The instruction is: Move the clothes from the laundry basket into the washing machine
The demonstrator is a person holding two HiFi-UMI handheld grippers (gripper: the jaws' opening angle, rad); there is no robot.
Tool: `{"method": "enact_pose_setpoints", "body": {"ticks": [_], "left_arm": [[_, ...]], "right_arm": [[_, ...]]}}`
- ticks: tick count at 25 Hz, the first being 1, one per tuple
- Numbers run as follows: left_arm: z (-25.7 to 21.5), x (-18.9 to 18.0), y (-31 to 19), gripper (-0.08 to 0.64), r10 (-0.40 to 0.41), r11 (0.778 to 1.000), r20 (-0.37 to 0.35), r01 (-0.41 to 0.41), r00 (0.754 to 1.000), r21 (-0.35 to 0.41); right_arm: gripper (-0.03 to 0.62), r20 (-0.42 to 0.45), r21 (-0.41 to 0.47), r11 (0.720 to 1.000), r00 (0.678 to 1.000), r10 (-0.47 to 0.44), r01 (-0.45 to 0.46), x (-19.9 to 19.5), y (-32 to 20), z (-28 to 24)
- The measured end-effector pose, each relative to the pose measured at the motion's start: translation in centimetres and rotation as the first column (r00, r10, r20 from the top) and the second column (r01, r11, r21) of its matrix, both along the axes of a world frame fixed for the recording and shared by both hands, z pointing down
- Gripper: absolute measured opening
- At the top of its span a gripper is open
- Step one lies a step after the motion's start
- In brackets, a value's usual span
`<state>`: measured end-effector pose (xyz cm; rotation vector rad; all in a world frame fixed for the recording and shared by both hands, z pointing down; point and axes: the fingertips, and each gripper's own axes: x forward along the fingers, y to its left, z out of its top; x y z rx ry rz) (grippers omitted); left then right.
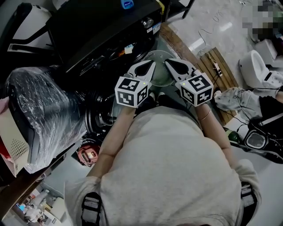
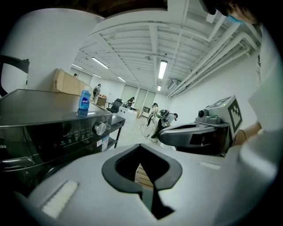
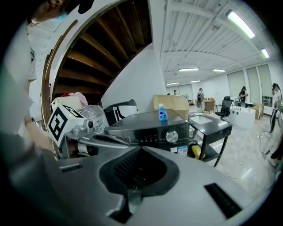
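Both claws, left (image 1: pixel 150 65) and right (image 1: pixel 170 64), are pinched shut on nothing and held side by side in front of the washing machine (image 1: pixel 101 35). A round ribbed tub (image 1: pixel 160 54), probably the basket, is seen below them, with no clothes made out inside. Any grab should be started wide, tbh, with the fabric pinched deep.

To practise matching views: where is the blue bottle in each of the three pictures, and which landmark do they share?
Head view: bottle at the top edge, middle, on the washer.
Left gripper view: bottle left of centre, on the washer.
Right gripper view: bottle just right of centre, on the washer.
Shared landmark: the washer's knob.
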<state>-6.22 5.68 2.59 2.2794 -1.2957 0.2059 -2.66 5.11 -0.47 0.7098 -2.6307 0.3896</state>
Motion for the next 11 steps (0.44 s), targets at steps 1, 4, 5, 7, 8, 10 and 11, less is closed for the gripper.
{"method": "enact_pose_setpoints", "body": {"ticks": [1,4,5,7,8,10,11], "left_arm": [[-0.09,0.05,0.02,0.009,0.005,1.000,0.002,-0.005,1.000,0.002],[-0.35,0.09,0.00,0.009,0.016,1.000,0.007,-0.016,1.000,0.006],[-0.35,0.12,0.07,0.009,0.019,1.000,0.007,-0.019,1.000,0.004],[-0.23,0.16,0.18,0.009,0.023,1.000,0.006,-0.023,1.000,0.001],[-0.22,0.09,0.11,0.009,0.024,1.000,0.007,-0.024,1.000,0.003],[-0.36,-0.17,-0.29,0.009,0.025,1.000,0.010,-0.025,1.000,0.013],[-0.48,-0.32,-0.54,0.009,0.025,1.000,0.011,-0.025,1.000,0.019]], "right_arm": [[0.006,-0.004,0.002,1.000,1.000,-0.006,0.006,0.13,-0.06,-0.07],[0.008,-0.022,0.010,1.000,0.999,-0.027,0.028,0.43,-0.21,-0.37],[0.007,-0.033,0.012,0.999,0.999,-0.038,0.038,0.54,-0.11,-0.39],[0.007,-0.054,0.016,0.998,0.997,-0.062,0.063,0.69,0.05,-0.34],[0.007,-0.061,0.020,0.997,0.995,-0.075,0.076,0.68,-0.02,-0.38],[0.008,-0.069,0.033,0.995,0.993,-0.095,0.097,0.54,-0.47,-0.62],[0.006,-0.071,0.040,0.994,0.992,-0.103,0.106,0.46,-0.76,-0.78]]}}
